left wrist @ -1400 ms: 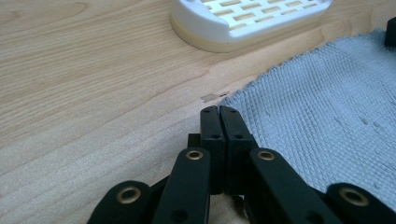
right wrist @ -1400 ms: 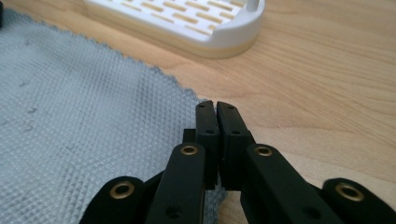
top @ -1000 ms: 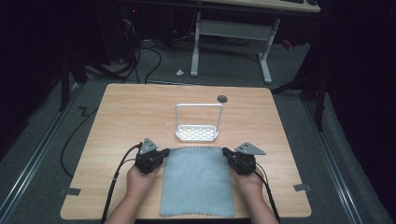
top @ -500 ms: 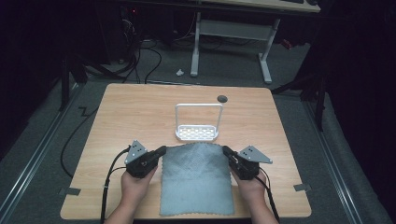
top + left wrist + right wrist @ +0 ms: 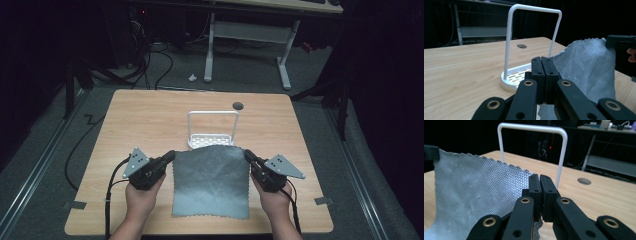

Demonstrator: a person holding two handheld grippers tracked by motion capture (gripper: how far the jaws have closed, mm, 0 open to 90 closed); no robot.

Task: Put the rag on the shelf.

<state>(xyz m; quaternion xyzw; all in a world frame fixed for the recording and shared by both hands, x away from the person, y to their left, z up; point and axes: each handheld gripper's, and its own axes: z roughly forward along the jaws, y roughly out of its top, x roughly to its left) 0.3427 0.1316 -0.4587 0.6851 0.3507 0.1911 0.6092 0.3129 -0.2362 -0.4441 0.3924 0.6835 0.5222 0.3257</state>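
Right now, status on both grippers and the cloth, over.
Left gripper and right gripper each shut on a far corner of the grey cloth. Far edge lifted, near edge on table. White rack directly ahead.

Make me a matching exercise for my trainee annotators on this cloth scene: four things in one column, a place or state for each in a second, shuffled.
Things:
1. grey cloth
2. white rack
3. round hole
4. left gripper

Places or states:
A. in the tabletop, beyond the rack
B. shut on a far corner of the cloth
C. far edge lifted, near edge on the table
D. standing upright, mid-table

Pairs: 1-C, 2-D, 3-A, 4-B
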